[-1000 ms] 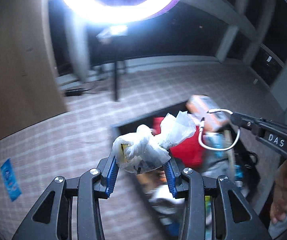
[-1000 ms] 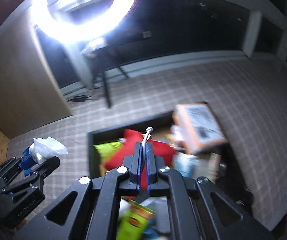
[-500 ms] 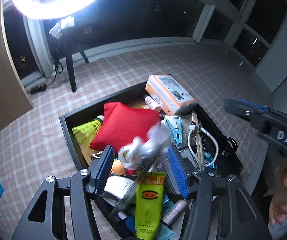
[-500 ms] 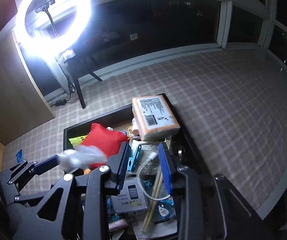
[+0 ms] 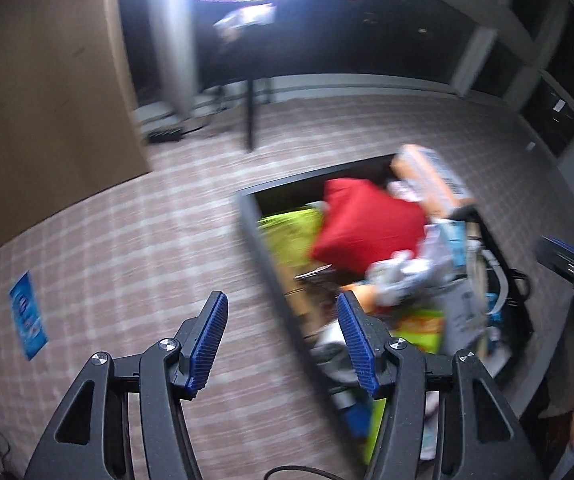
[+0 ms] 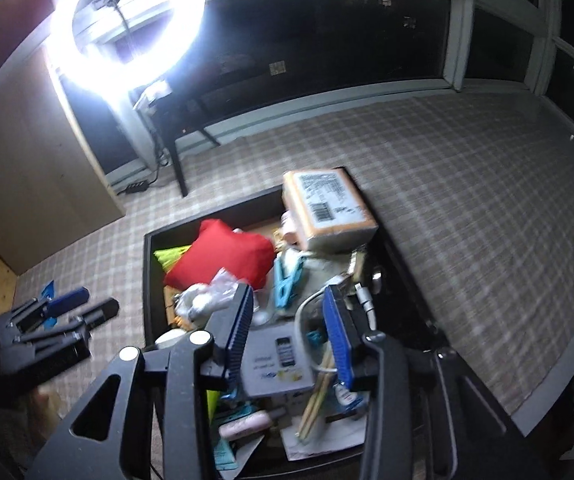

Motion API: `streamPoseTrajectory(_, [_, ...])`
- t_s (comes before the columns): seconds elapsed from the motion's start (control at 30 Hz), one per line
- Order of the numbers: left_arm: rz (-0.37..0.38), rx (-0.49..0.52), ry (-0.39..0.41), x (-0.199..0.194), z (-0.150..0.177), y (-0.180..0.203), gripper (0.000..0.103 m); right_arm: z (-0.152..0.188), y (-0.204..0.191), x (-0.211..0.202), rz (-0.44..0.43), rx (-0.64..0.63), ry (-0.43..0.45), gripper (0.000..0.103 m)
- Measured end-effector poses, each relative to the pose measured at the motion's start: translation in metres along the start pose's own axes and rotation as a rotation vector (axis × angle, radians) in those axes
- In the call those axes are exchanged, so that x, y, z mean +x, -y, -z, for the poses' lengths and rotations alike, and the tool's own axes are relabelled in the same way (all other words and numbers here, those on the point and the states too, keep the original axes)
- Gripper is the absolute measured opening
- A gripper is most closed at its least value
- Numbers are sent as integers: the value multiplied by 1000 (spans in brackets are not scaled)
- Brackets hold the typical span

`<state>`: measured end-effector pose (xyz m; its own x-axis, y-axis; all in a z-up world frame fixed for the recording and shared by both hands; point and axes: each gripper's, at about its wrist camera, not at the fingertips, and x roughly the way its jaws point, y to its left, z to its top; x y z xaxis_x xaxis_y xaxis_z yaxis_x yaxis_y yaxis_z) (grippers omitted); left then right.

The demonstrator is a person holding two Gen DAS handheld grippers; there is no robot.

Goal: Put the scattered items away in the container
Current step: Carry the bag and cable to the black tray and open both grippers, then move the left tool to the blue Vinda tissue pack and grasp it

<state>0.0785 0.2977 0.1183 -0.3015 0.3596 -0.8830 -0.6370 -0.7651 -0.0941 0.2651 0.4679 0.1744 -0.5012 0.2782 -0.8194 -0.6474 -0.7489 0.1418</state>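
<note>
- The left gripper is now wide open and empty; one second ago it was clamped on the crumpled plastic bag, which was let go half a second ago.
- That bag now lies inside the black container, ahead and to the right of the left gripper, against the red pouch.
- The right gripper is also wide open with nothing between its pads; one second ago it pinched the white cable.
- The cable now rests in the container, just ahead of the right gripper, between its two pads in the view, beside the blue clothespin.
- The left gripper has swung to the left, so the container's edge is now ahead of its right pad, over the checked carpet.
- I judge that both items are delivered and both hands are free for the next item. A blue card on the carpet, far left of the left gripper, may be one.
</note>
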Motion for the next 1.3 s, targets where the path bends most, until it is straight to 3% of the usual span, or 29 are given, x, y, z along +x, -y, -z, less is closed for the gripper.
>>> streamPoseTrajectory(0.2, [-101,-117,-20,-1,13,-78,55,5,-41,11,-40,-58,-20,40])
streamPoseTrajectory(0.33, [-161,-223,-34,-3,22,-139,61,8,-68,18,-69,-90,-37,44])
streamPoseTrajectory(0.73, [-308,-524,-148,29,42,-300,62,30,-128,24,-75,-179,-69,52])
streamPoseTrajectory(0.87, [-324,-568,-186,47,42,-325,62,36,-131,24,-79,-178,-76,52])
streamPoseTrajectory(1.03, [-285,-629,-197,65,42,-336,62,38,-126,28,-63,-163,-82,52])
streamPoseTrajectory(1.23, [-313,-611,-229,89,37,-329,62,39,-114,40,-59,-113,-110,52])
streamPoseTrajectory(1.3, [-336,-590,-231,95,37,-325,67,40,-111,41,-59,-105,-115,52])
